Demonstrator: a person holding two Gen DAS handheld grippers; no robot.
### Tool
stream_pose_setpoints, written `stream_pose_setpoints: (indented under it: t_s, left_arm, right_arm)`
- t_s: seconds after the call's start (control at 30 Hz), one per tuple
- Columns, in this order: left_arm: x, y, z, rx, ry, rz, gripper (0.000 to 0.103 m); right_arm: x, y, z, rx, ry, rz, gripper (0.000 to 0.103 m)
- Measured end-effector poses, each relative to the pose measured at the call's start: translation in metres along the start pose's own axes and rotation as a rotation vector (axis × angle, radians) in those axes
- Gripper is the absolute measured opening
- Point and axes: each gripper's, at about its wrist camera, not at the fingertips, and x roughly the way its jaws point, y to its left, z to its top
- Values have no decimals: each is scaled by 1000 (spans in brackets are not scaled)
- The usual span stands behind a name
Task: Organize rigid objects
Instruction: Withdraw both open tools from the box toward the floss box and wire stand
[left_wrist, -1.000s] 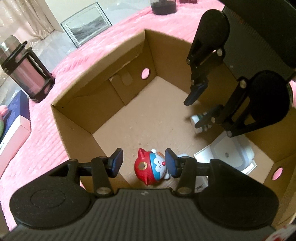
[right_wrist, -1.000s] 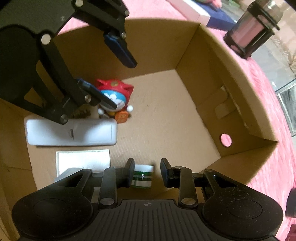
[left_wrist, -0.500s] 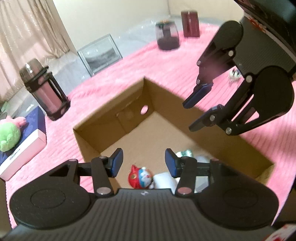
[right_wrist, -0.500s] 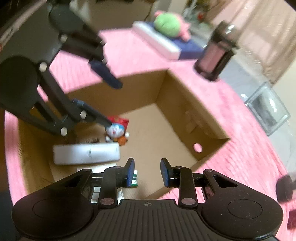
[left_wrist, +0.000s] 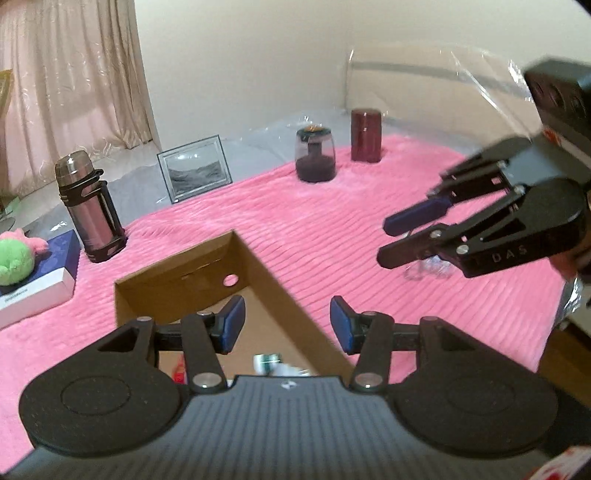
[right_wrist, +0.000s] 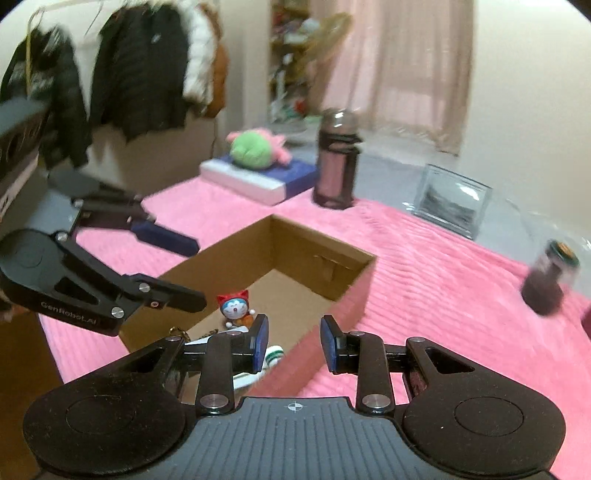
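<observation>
An open cardboard box (left_wrist: 258, 254) (right_wrist: 229, 254) sits on a pink blanket. Inside it stands a red-and-blue cat figure (right_wrist: 234, 308), next to a green-and-white item (right_wrist: 275, 354) (left_wrist: 267, 360) and a white flat object, partly hidden by my fingers. My left gripper (left_wrist: 286, 325) (right_wrist: 199, 273) hovers above the box's near corner, its jaws opening with nothing between them. My right gripper (right_wrist: 291, 339) (left_wrist: 384, 242) hangs over the box's other side and the blanket. Its pads stand a narrow gap apart and hold nothing.
On the blanket stand a steel flask (left_wrist: 90, 210) (right_wrist: 338, 166), a dark jar (left_wrist: 315, 153) (right_wrist: 548, 282) and a maroon cylinder (left_wrist: 365, 134). A picture frame (left_wrist: 195, 173) leans behind. A green plush (left_wrist: 14, 258) (right_wrist: 255, 149) lies on a blue-white box. Coats hang at the back.
Both grippers have risen out of the box and tilted up, so the room now shows. The figure and other items stayed in the box.
</observation>
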Motion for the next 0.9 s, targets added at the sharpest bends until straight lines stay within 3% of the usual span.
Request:
stream_pose_setpoints:
  t_s: [0.17, 0.23, 0.3, 0.6, 0.9]
  left_arm:
    - [-8, -36, -8, -52, -45, -13, 51]
    - [-9, -51, -13, -76, -59, -23, 55]
    - [-8, -68, -19, -101, -73, -37, 60]
    - [18, -139, -33, -153, -88, -60, 68]
    - [59, -174, -40, -174, -36, -51, 71]
  right_arm:
    - [-46, -13, -41, 124, -84, -68, 31]
    - [-62, -16, -63, 165, -90, -96, 55]
    - [-74, -20, -87, 199, -89, -141, 62]
    - [-130, -54, -168, 408, -77, -336, 62]
    - [-163, -73, -204, 466, -94, -399, 63]
